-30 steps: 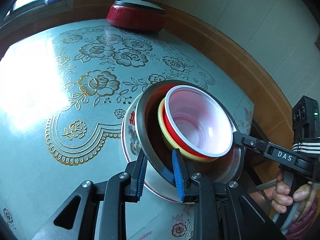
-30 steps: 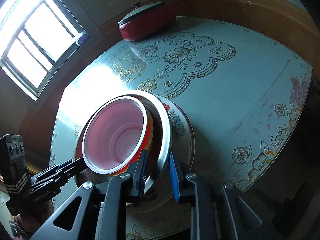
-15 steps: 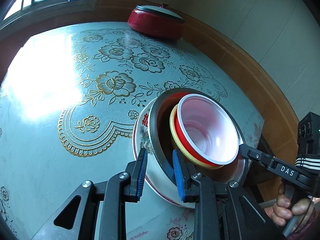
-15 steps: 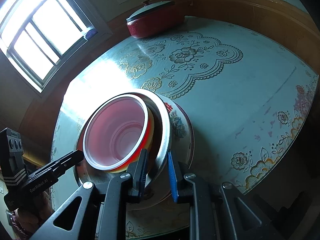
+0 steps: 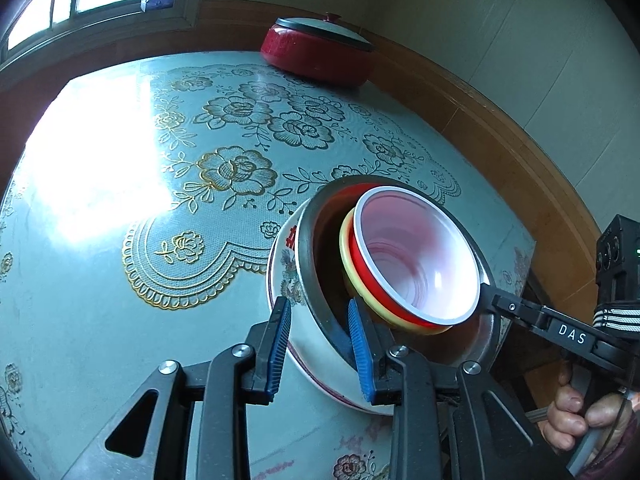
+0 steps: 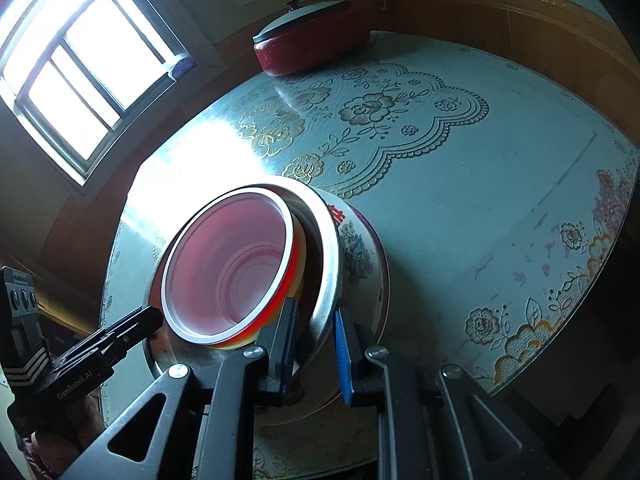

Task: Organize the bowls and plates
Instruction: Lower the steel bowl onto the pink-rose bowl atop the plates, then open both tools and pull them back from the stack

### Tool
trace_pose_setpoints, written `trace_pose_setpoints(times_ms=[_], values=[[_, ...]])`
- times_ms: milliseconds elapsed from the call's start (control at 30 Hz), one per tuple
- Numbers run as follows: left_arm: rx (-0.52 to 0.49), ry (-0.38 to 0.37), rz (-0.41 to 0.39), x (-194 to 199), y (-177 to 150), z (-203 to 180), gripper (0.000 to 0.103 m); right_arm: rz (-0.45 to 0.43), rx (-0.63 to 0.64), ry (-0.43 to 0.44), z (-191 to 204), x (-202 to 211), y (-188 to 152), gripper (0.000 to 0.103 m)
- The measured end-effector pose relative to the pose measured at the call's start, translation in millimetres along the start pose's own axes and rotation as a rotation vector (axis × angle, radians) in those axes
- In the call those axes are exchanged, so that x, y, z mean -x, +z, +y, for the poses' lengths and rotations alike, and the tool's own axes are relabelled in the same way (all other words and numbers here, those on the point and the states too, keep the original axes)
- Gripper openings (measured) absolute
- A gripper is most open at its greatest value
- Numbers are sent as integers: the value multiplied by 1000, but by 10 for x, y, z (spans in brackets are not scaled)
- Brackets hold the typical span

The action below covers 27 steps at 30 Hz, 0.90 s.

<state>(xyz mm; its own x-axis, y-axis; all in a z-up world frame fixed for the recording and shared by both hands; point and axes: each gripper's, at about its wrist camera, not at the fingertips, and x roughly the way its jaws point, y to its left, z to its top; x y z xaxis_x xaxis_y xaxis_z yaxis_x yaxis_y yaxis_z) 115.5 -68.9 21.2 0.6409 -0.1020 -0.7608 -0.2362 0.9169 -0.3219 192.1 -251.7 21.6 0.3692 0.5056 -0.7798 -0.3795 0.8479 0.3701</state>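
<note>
A nested stack is held tilted above the table: a white floral bowl (image 5: 316, 364) outermost, a steel bowl (image 5: 316, 300) inside it, then a yellow bowl (image 5: 345, 256) and a red bowl with a white rim (image 5: 416, 256). My left gripper (image 5: 320, 350) is shut on the rims of the floral and steel bowls at one side. My right gripper (image 6: 314, 350) is shut on the same rims at the opposite side; it also shows in the left wrist view (image 5: 486, 300). The stack shows in the right wrist view too: red bowl (image 6: 232, 268), steel bowl (image 6: 330, 264), floral bowl (image 6: 366, 264).
A round table with a pale blue floral cloth (image 5: 120, 320) lies below. A red lidded pot (image 5: 318, 54) stands at its far edge by the wood-panelled wall; it also shows in the right wrist view (image 6: 312, 46). A window (image 6: 76, 68) is at the left.
Both grippers have carried the bowl stack upward and a little toward the table's middle; more wall and window show. The grips are unchanged.
</note>
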Motion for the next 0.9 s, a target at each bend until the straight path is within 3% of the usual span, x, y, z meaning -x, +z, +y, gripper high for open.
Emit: trace_pose_setpoints(times_ms=[267,600,900], values=[[-40,-52,26,-30,35,60,36,-65,-29,-66,64,79,-46,17],[-130,-113,-2,115,35,158,39,-166,-111,-116,259,284,-223,26],[-141,-107,-24,276,9,367,43,-249,-140,-179,488,506,-492,29]])
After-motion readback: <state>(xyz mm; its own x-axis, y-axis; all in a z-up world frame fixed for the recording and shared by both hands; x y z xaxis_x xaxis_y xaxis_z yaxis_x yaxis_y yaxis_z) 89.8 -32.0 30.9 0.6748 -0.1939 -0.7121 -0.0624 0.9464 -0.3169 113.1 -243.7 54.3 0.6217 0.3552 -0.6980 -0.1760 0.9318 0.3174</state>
